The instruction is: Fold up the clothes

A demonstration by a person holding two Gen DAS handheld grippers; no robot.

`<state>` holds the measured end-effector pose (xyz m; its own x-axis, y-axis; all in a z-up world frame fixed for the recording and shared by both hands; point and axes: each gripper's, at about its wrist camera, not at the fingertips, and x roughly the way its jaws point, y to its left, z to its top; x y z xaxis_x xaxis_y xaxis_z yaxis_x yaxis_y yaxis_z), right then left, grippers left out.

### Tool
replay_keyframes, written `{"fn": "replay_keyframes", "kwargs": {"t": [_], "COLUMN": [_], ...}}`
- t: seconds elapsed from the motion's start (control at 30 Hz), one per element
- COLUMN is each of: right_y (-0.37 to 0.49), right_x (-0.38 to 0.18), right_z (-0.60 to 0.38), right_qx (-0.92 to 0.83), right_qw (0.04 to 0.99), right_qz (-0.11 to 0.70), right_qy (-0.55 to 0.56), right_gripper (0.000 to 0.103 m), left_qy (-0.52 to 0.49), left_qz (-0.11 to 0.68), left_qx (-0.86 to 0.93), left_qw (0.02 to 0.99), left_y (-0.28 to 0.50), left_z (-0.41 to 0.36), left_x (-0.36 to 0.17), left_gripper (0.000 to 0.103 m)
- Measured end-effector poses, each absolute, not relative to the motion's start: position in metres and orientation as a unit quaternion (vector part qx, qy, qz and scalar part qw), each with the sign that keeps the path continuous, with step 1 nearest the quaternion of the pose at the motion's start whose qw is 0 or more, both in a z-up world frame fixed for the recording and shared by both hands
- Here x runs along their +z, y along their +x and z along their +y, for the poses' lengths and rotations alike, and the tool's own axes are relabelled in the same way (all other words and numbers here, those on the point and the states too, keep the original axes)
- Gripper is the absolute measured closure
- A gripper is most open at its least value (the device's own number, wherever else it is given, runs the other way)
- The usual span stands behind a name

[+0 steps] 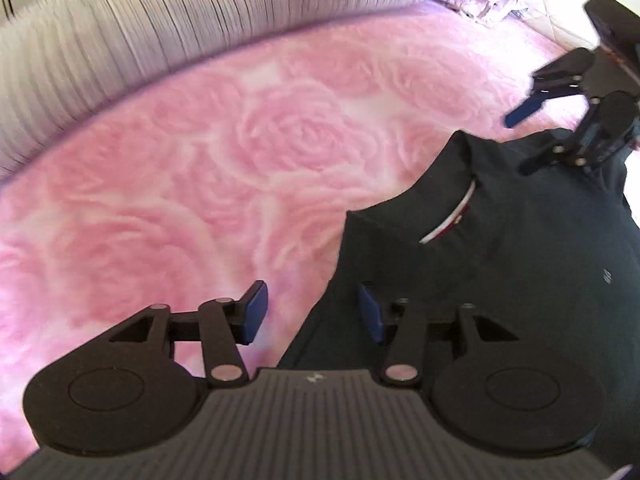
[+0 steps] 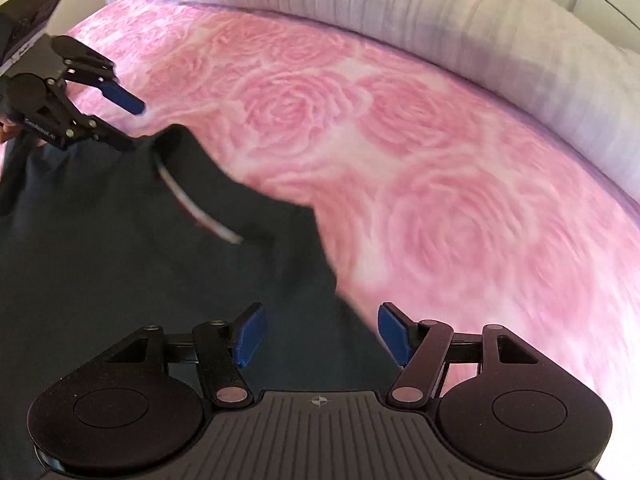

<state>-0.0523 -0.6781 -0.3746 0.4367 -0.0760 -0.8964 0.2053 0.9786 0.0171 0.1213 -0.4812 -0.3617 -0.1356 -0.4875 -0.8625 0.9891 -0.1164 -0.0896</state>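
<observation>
Both claws, left gripper [image 1: 310,312] and right gripper [image 2: 320,334], gaped empty over dark shirt [image 1: 500,260] lying at 3 o'clock on rose bedspread [image 1: 200,160]; soft, light, limp, likely best pinched near shoulder seams by collar [image 1: 448,216].

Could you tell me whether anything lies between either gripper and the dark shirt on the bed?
Nothing visible does. The dark shirt lies alone on the pink rose bedspread. The left gripper and right gripper are both open right over its edges, with only cloth and bedspread beneath.
</observation>
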Motion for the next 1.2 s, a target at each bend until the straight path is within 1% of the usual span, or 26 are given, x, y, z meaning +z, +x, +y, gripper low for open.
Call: {"fn": "replay_keyframes", "kwargs": {"t": [0.03, 0.07, 0.1, 0.13, 0.17, 0.3, 0.4, 0.5, 0.57, 0.6, 0.63, 0.67, 0.7, 0.77, 0.8, 0.83, 0.9, 1.0, 1.03, 1.2], "right_y": [-0.051, -0.051, -0.053, -0.057, -0.062, -0.062, -0.051, -0.033, -0.021, -0.016, -0.010, -0.011, -0.016, -0.031, -0.047, -0.064, -0.100, -0.155, -0.168, -0.201], "right_x": [-0.380, -0.384, -0.387, -0.386, -0.380, -0.337, -0.306, -0.291, -0.289, -0.293, -0.297, -0.301, -0.304, -0.308, -0.308, -0.309, -0.310, -0.314, -0.316, -0.318], "right_z": [-0.685, -0.690, -0.696, -0.699, -0.700, -0.708, -0.730, -0.760, -0.777, -0.781, -0.785, -0.786, -0.785, -0.783, -0.782, -0.780, -0.769, -0.741, -0.731, -0.667], "right_qx": [-0.076, -0.069, -0.063, -0.059, -0.059, -0.059, -0.068, -0.116, -0.149, -0.160, -0.171, -0.190, -0.217, -0.257, -0.258, -0.257, -0.263, -0.264, -0.261, -0.239], "right_qw": [0.846, 0.844, 0.840, 0.838, 0.837, 0.853, 0.865, 0.877, 0.882, 0.881, 0.879, 0.878, 0.875, 0.873, 0.874, 0.872, 0.861, 0.845, 0.840, 0.826], "right_qz": [0.524, 0.525, 0.527, 0.527, 0.524, 0.510, 0.493, 0.464, 0.444, 0.444, 0.444, 0.440, 0.432, 0.414, 0.406, 0.406, 0.417, 0.437, 0.444, 0.464], "right_qy": [0.068, 0.085, 0.111, 0.130, 0.145, 0.091, 0.059, 0.049, 0.040, 0.031, 0.022, 0.017, 0.017, 0.032, 0.065, 0.091, 0.120, 0.158, 0.169, 0.212], "right_gripper": [0.037, 0.042, 0.061, 0.069, 0.100, 0.100, 0.100, 0.100, 0.099, 0.094, 0.084, 0.054, 0.042, 0.041, 0.040, 0.040, 0.040, 0.040, 0.040, 0.040], "left_qy": [0.348, 0.345, 0.343, 0.341, 0.344, 0.338, 0.336, 0.318, 0.311, 0.314, 0.314, 0.313, 0.313, 0.298, 0.294, 0.290, 0.295, 0.306, 0.320, 0.433], "left_qz": [0.357, 0.353, 0.354, 0.357, 0.353, 0.324, 0.302, 0.282, 0.286, 0.295, 0.302, 0.308, 0.314, 0.326, 0.330, 0.334, 0.332, 0.334, 0.330, 0.317], "left_qx": [-0.666, -0.673, -0.675, -0.676, -0.673, -0.677, -0.675, -0.658, -0.639, -0.628, -0.615, -0.601, -0.587, -0.573, -0.568, -0.563, -0.550, -0.508, -0.491, -0.423], "left_qw": [0.554, 0.551, 0.549, 0.547, 0.551, 0.568, 0.583, 0.622, 0.643, 0.649, 0.657, 0.668, 0.677, 0.691, 0.694, 0.698, 0.707, 0.733, 0.740, 0.730], "left_y": [0.120, 0.118, 0.116, 0.114, 0.111, 0.115, 0.127, 0.145, 0.155, 0.158, 0.160, 0.161, 0.163, 0.169, 0.173, 0.177, 0.188, 0.210, 0.216, 0.231], "left_z": [-0.482, -0.482, -0.480, -0.479, -0.478, -0.492, -0.521, -0.555, -0.578, -0.590, -0.595, -0.597, -0.599, -0.581, -0.567, -0.552, -0.517, -0.449, -0.425, -0.330], "left_x": [-0.367, -0.369, -0.367, -0.365, -0.360, -0.324, -0.303, -0.291, -0.297, -0.304, -0.311, -0.317, -0.324, -0.327, -0.327, -0.326, -0.320, -0.308, -0.305, -0.305], "left_gripper": [0.070, 0.078, 0.096, 0.098, 0.098, 0.098, 0.098, 0.098, 0.097, 0.092, 0.088, 0.089, 0.087, 0.084, 0.077, 0.073, 0.073, 0.068, 0.066, 0.065]}}
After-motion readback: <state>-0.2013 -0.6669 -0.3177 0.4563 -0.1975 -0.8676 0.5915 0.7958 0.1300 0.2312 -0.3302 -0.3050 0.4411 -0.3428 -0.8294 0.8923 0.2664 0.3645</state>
